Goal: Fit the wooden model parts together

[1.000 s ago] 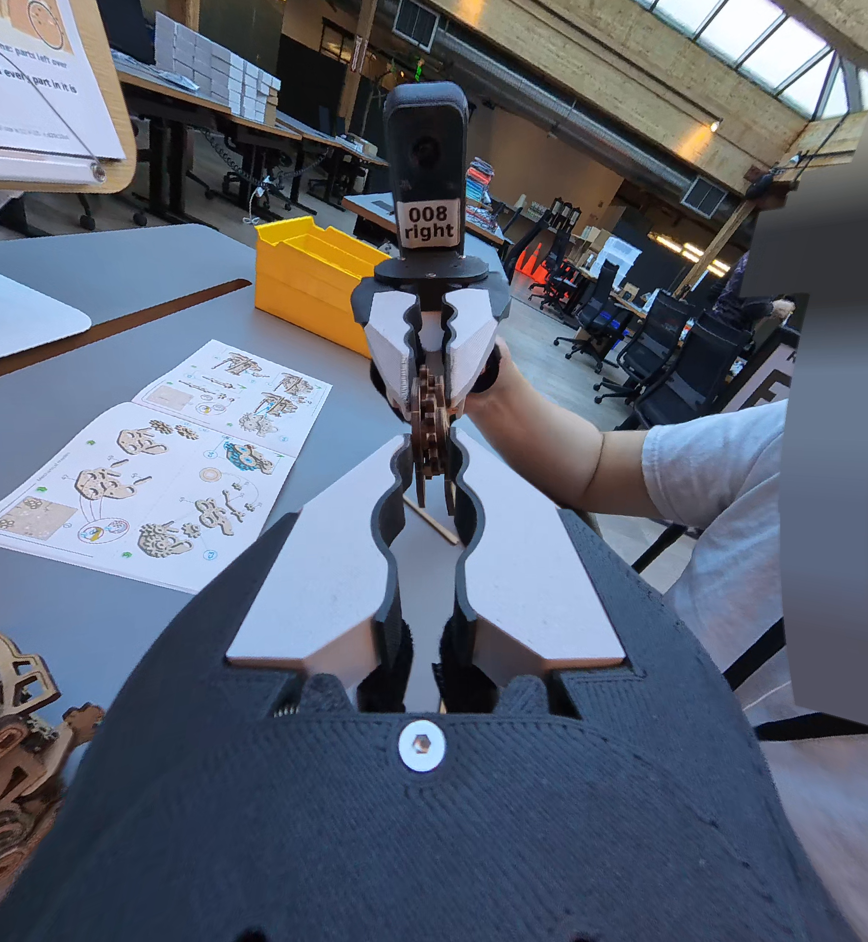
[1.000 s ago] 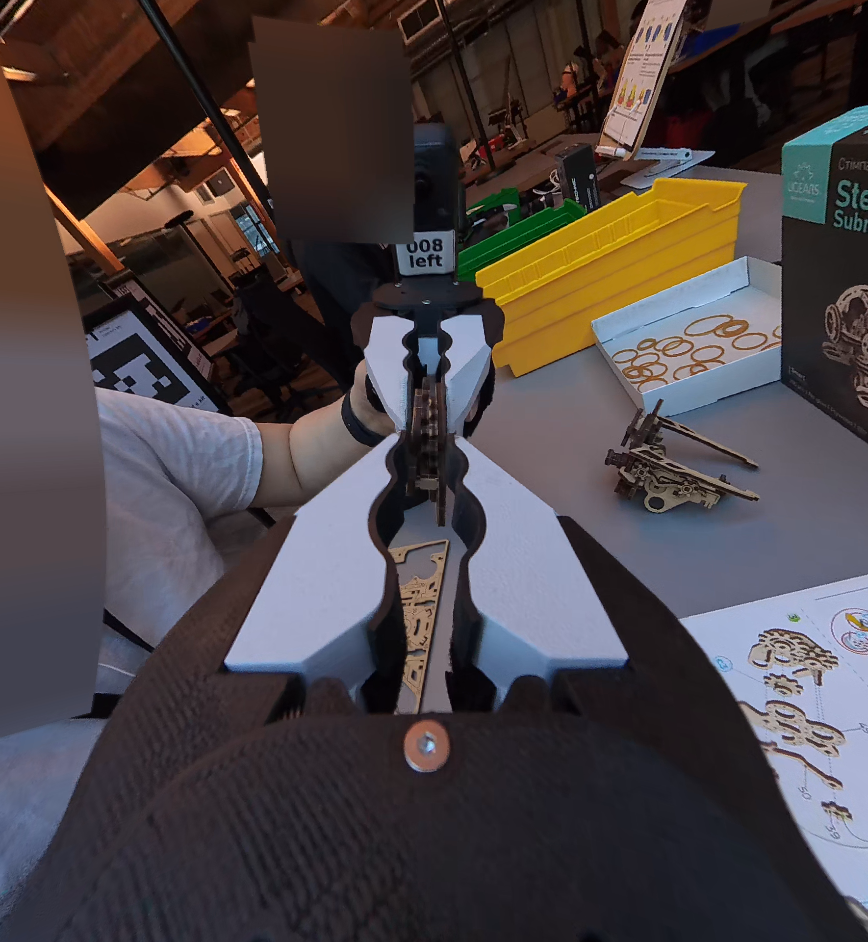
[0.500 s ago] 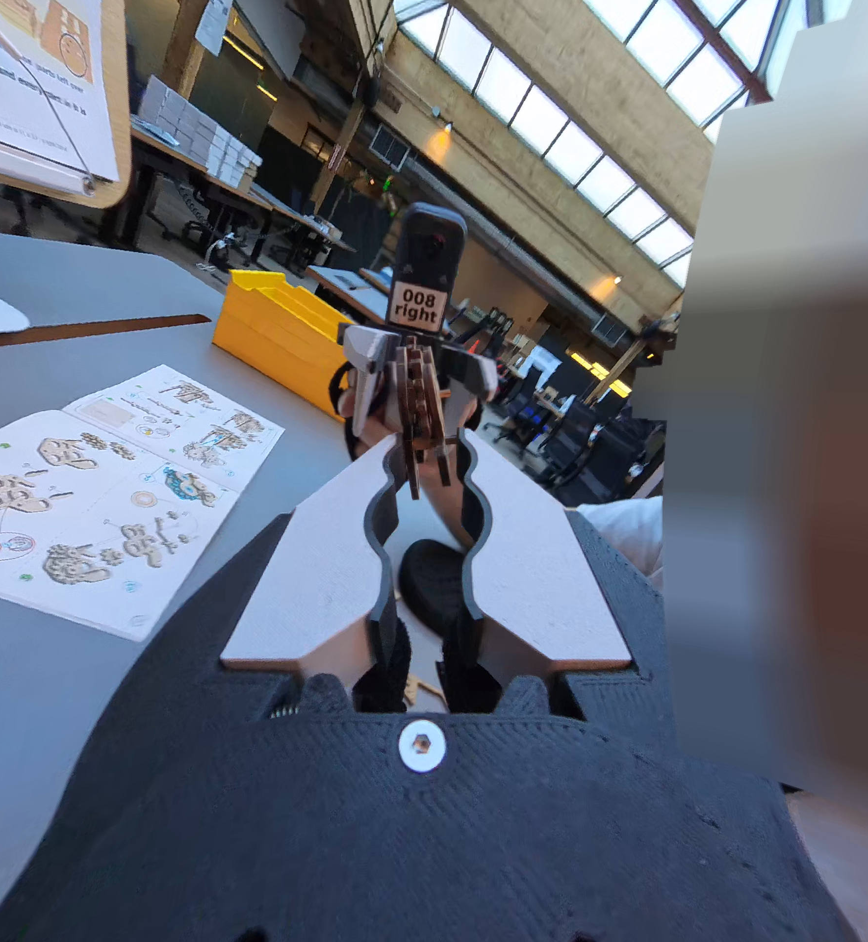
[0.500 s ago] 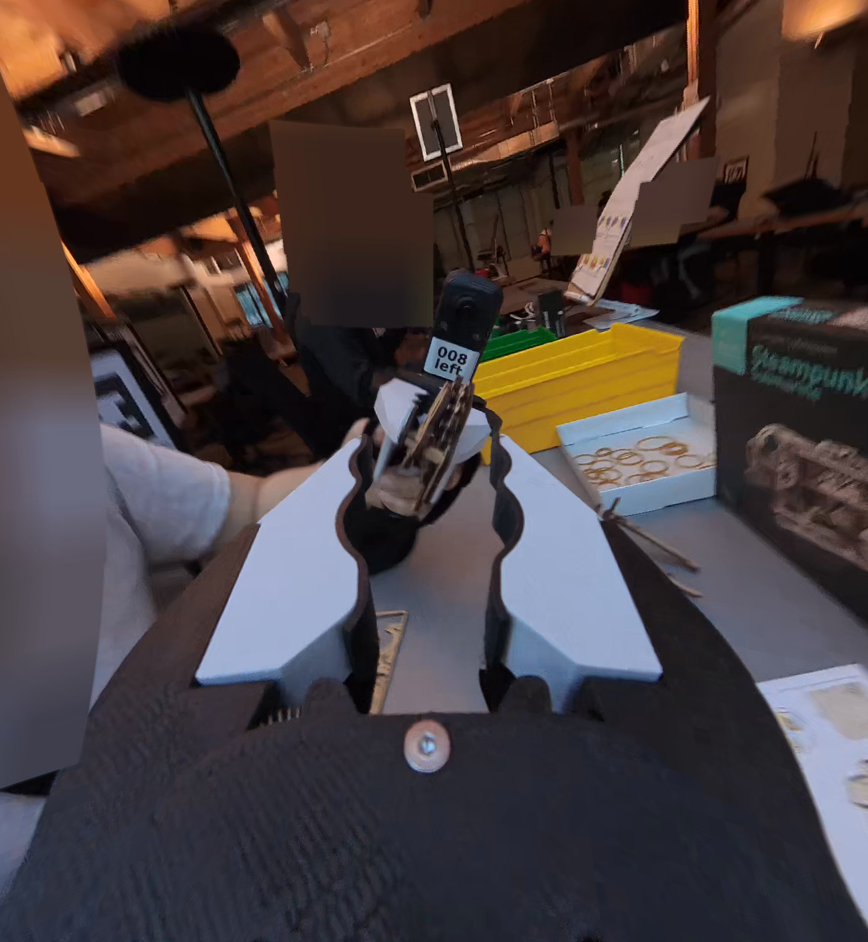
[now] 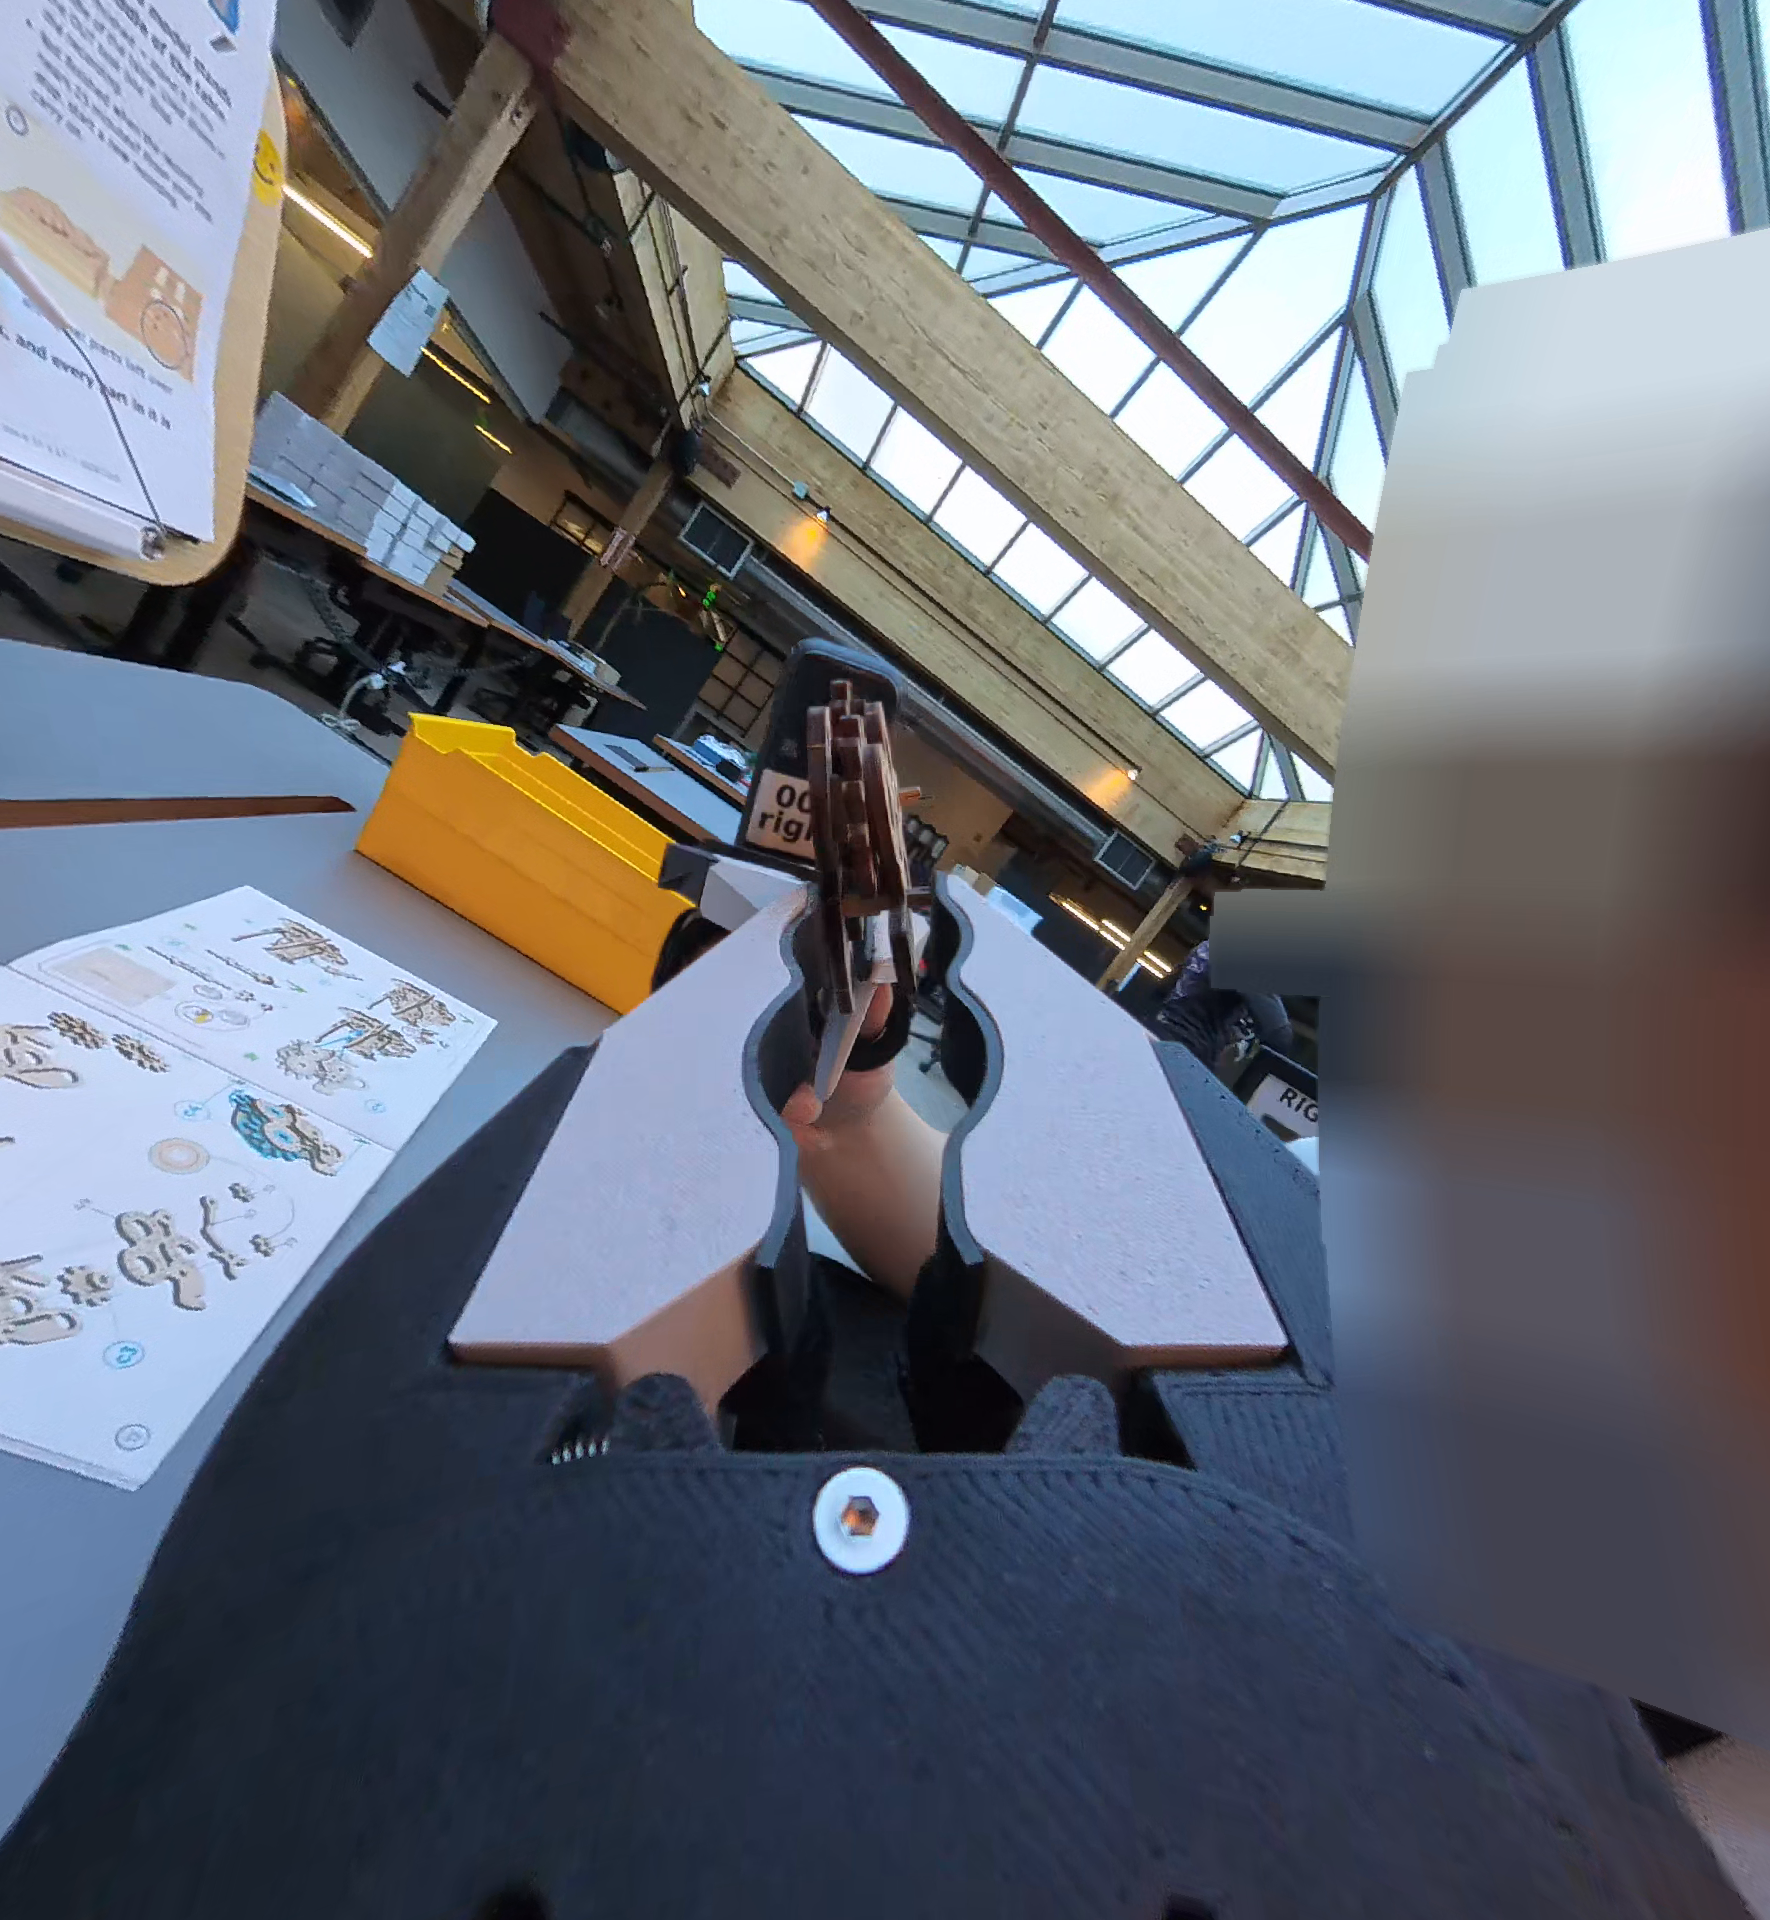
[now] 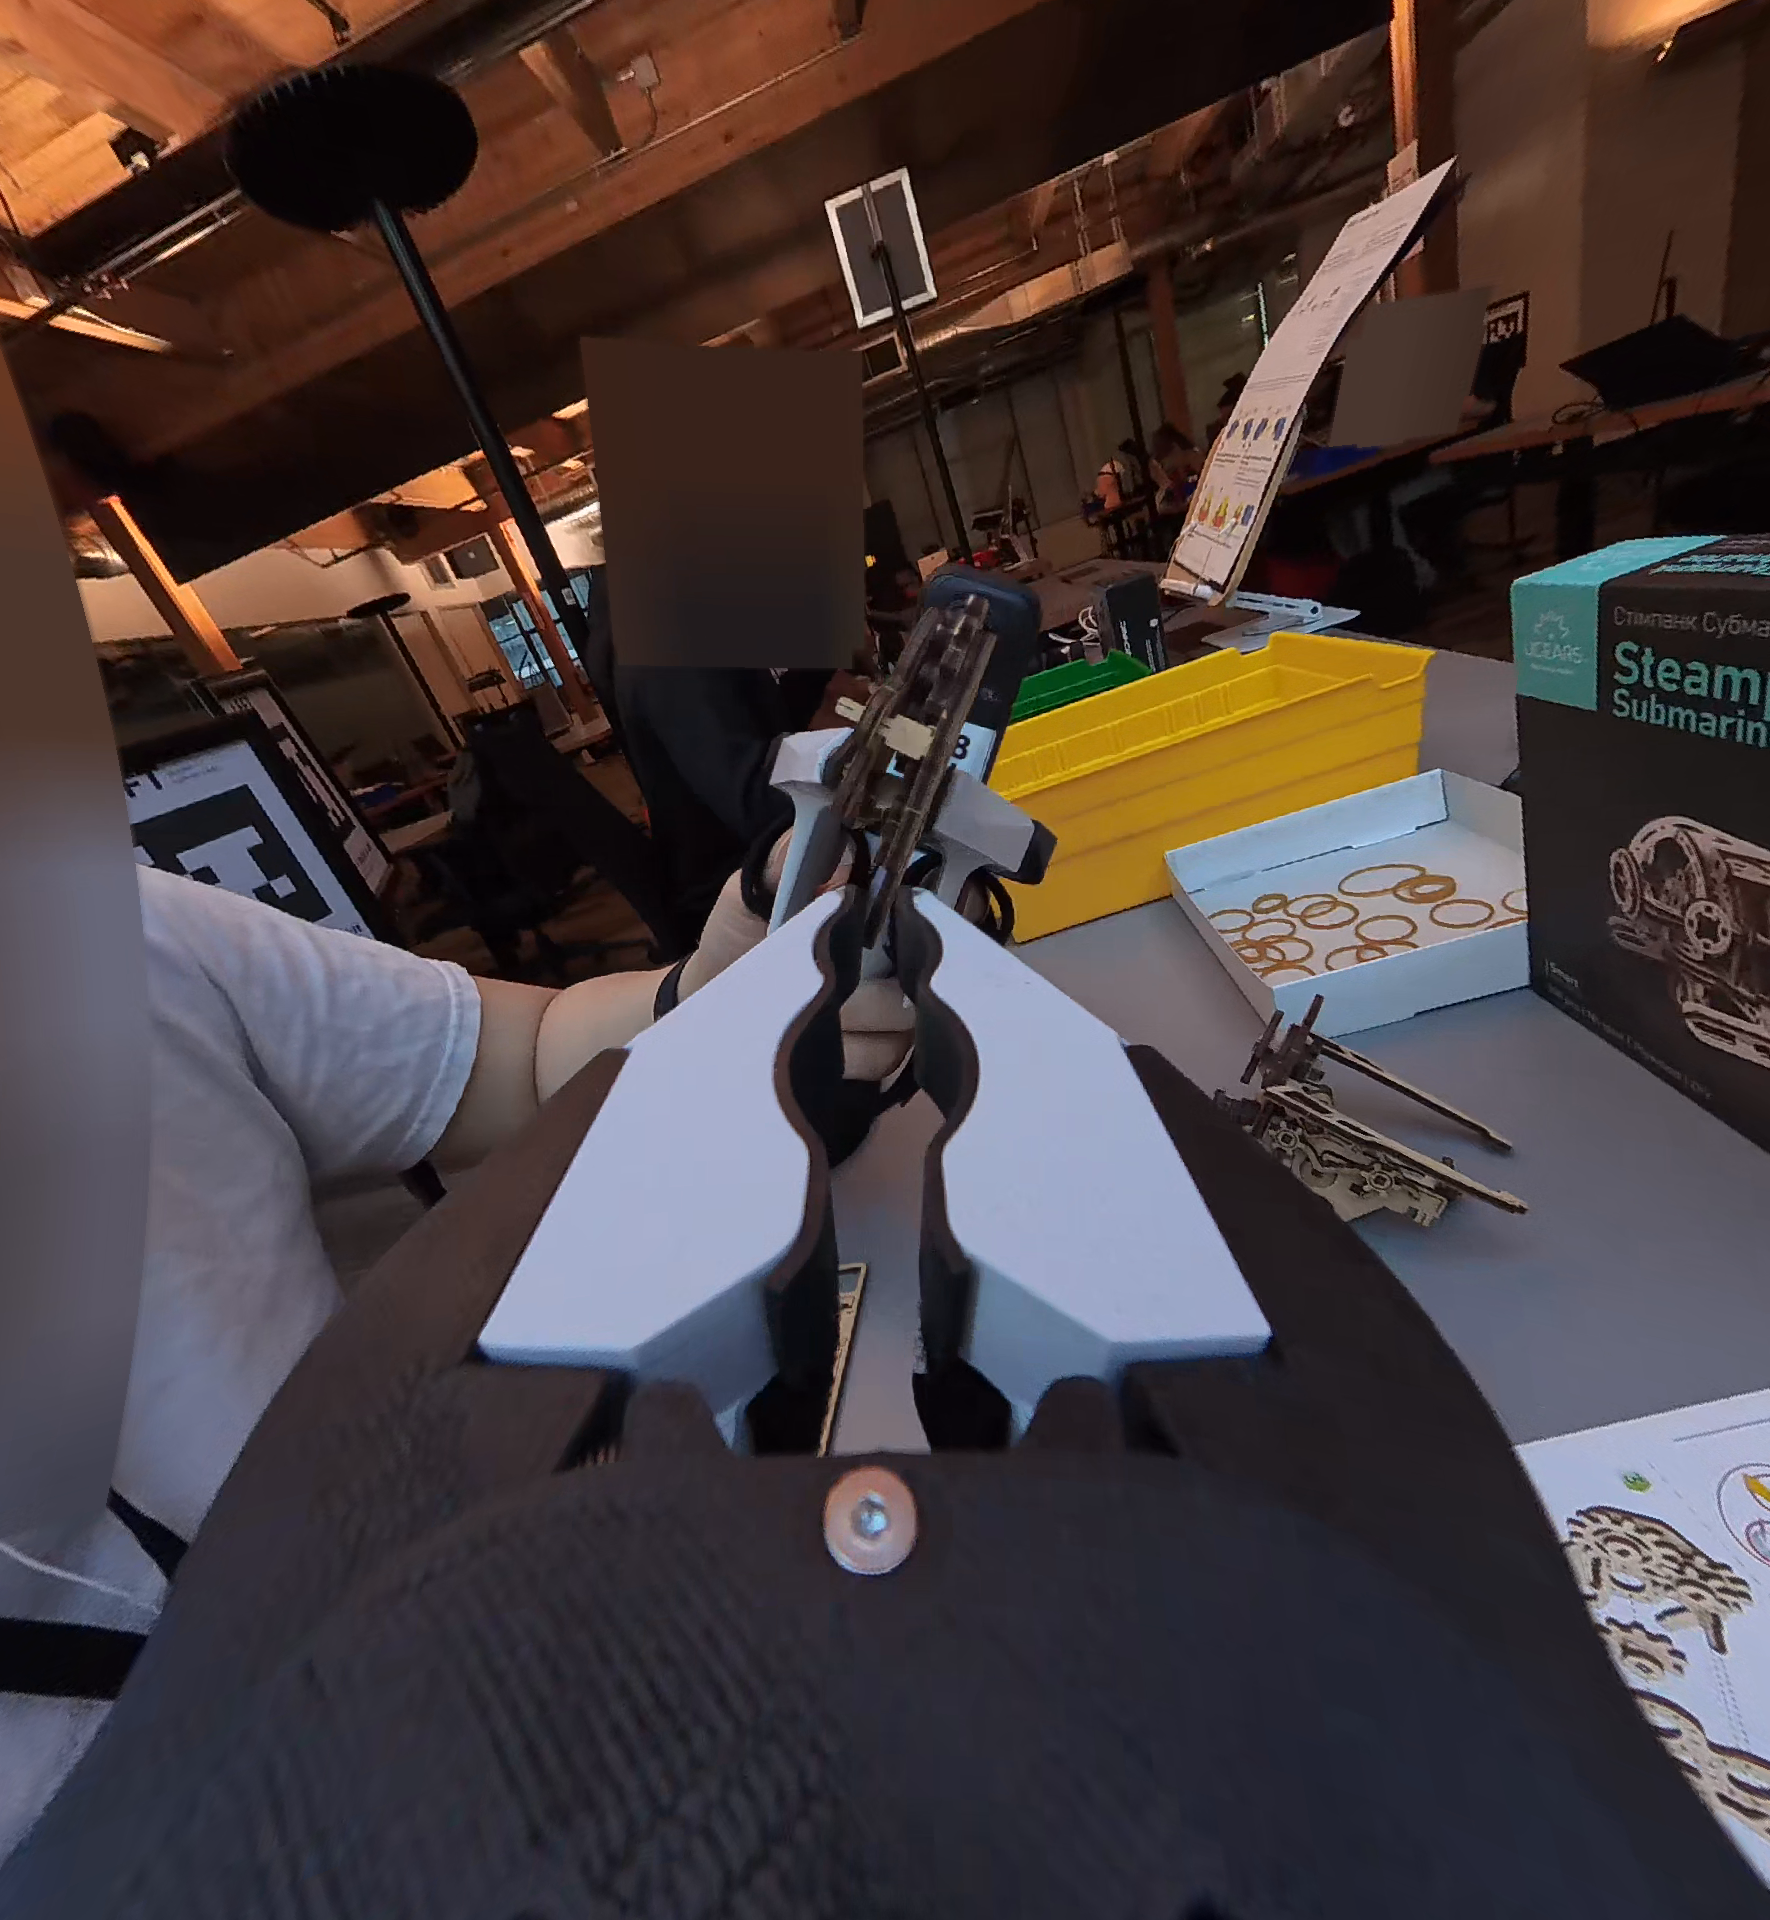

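A large open workshop or maker space, set in a converted industrial hall; heavy timber beams [image 5: 922,343] carry a glazed skylight roof [image 5: 1224,135], and exposed wooden joists [image 6: 652,94] show overhead in the right wrist view; long rows of desks [image 5: 507,634] with dark office chairs [image 6: 538,821] run back through the hall, some stacked with white boxes [image 5: 361,499]; on the grey worktop [image 5: 133,862] sit yellow parts bins [image 6: 1213,758], a tray of rubber bands [image 6: 1359,914], a model kit box [image 6: 1691,831], a half-built wooden model [image 6: 1348,1132] and an open instruction booklet [image 5: 164,1143]; a printed sheet stands clipped on a board [image 5: 81,260].
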Available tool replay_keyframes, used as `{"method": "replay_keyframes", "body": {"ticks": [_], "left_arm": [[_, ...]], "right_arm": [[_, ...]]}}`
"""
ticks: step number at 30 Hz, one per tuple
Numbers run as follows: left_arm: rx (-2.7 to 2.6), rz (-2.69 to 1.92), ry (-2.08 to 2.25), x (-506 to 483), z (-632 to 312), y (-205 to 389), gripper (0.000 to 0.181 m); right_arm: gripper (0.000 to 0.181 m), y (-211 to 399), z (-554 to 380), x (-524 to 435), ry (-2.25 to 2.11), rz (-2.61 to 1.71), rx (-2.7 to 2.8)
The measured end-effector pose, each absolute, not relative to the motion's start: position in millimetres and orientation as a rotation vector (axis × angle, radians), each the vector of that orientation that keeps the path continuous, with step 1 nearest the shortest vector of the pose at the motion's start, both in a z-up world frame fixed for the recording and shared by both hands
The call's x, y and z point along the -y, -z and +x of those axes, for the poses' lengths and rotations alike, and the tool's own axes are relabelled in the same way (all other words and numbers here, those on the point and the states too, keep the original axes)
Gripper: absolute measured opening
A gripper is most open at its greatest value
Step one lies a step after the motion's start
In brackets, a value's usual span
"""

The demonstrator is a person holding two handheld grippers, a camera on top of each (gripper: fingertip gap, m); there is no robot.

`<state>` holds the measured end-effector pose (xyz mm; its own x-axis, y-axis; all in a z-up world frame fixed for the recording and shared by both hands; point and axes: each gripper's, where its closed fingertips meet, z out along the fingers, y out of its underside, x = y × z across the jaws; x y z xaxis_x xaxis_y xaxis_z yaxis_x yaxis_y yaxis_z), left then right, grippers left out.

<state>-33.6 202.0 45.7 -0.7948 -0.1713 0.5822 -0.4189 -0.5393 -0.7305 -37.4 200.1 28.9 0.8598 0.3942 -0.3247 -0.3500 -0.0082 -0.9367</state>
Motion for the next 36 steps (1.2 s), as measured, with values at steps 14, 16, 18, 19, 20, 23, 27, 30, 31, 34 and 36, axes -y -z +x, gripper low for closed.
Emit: {"method": "replay_keyframes", "body": {"ticks": [14,16,18,19,20,23,27,30,31,34,36], "left_arm": [[1.857,0.758,-2.616,-189,-51,-56,0.021],[1.901,0.787,-2.616,-190,-49,-54,0.014],[1.878,0.803,-2.61,-190,-48,-54,0.014],[1.863,0.806,-2.603,-190,-48,-54,0.014],[1.854,0.81,-2.601,-191,-47,-54,0.013],[1.856,0.801,-2.626,-191,-49,-56,0.012],[1.966,0.858,-2.668,-192,-44,-54,0.012],[1.991,0.821,-2.679,-188,-49,-57,0.012],[1.991,0.816,-2.687,-187,-49,-57,0.012],[2.0,0.793,-2.692,-185,-52,-59,0.012],[2.022,0.788,-2.697,-185,-52,-58,0.012]], "right_arm": [[0.003,-48,-43,-196,-0.69,-1.382,-0.016],[0.003,-48,-44,-196,-0.692,-1.375,-0.013],[0.003,-48,-44,-196,-0.686,-1.368,-0.01],[0.003,-48,-44,-196,-0.685,-1.368,-0.006],[0.004,-48,-45,-195,-0.681,-1.366,0.008],[0.011,-52,-48,-192,-0.671,-1.356,0.054],[0.03,-54,-52,-194,-0.695,-1.359,0.04],[0.015,-55,-51,-195,-0.649,-1.352,0.026],[0.015,-56,-52,-195,-0.661,-1.349,0.028],[0.014,-56,-54,-193,-0.665,-1.354,0.055],[0.013,-56,-55,-192,-0.654,-1.364,0.059]]}}
